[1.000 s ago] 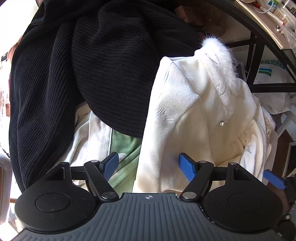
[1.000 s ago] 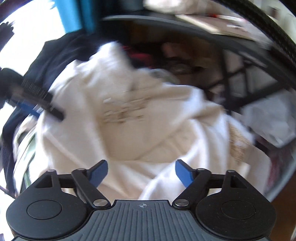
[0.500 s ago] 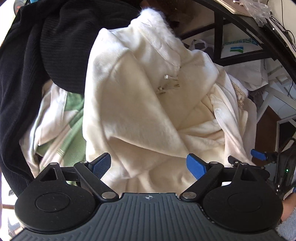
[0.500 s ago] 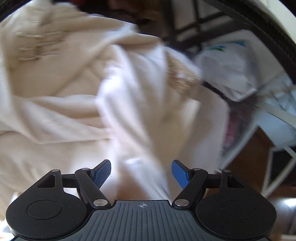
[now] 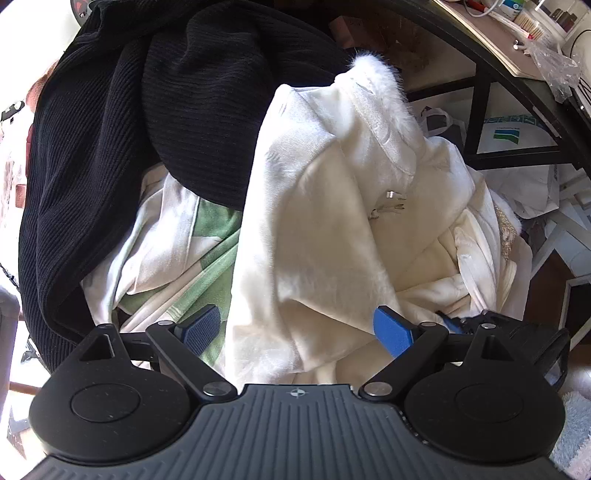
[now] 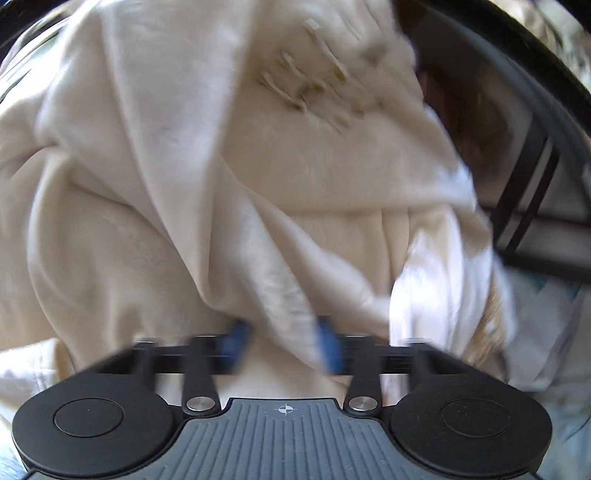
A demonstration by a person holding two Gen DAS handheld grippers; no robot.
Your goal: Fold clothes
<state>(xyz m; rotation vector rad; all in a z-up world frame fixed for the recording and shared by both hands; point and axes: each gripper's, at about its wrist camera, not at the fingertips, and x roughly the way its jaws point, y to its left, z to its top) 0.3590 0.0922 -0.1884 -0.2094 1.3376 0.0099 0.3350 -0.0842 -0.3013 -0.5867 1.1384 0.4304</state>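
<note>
— The right gripper (image 6: 282, 341) had dropped into the heap since a moment earlier, its jaws closing, a fold of the cream plush fur-trimmed garment (image 5: 332, 229) between them.

— And the left gripper (image 5: 297, 326)?

— Wide open, gripping nothing, above that garment, which lay beside a black ribbed knit sweater (image 5: 147, 129) and a green-and-white cloth (image 5: 207, 254).

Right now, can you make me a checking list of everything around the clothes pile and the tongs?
Surface: hidden under the clothes.
Job's things: cream fluffy garment on top; black ribbed knit beside it; green and white cloth underneath.
Clutter: plastic bags behind the pile.
Grippers: left tongs open above the cream garment; right tongs closing, a cream fold between them.
Cables: white cable on the desk.
Surroundings: black desk frame.
</note>
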